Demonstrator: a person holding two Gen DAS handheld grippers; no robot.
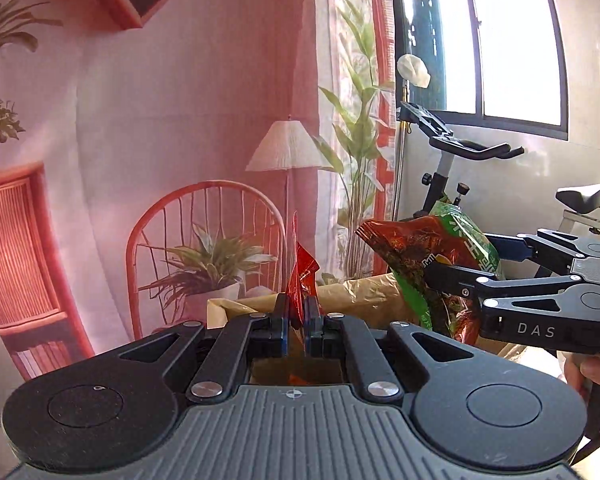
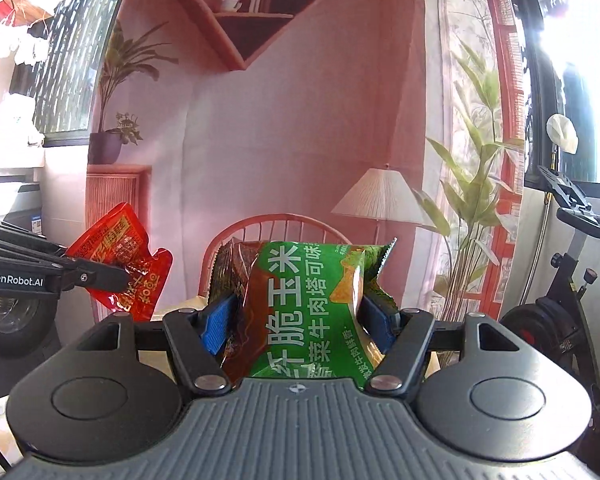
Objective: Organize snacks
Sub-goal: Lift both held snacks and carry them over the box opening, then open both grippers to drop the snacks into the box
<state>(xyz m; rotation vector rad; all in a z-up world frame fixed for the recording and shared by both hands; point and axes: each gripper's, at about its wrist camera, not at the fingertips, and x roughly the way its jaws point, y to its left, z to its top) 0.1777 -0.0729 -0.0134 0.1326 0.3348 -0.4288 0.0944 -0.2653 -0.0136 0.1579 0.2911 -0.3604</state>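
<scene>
My left gripper (image 1: 300,322) is shut on a thin red snack packet (image 1: 302,276), seen edge-on and standing up between the blue pads. From the right wrist view the same red packet (image 2: 126,258) hangs in the air at the left, pinched by the left gripper (image 2: 112,278). My right gripper (image 2: 296,320) is shut on a puffy green and brown snack bag (image 2: 308,304) with white lettering, squeezed between the blue pads (image 2: 218,326). In the left wrist view that green bag (image 1: 428,264) is held up at the right by the right gripper (image 1: 456,264).
A brown paper-lined box (image 1: 356,300) sits below and behind both packets. A printed backdrop (image 2: 284,120) of a pink room hangs close behind. An exercise bike (image 1: 460,152) stands at the right by the window. A hand (image 1: 592,372) holds the right gripper's handle.
</scene>
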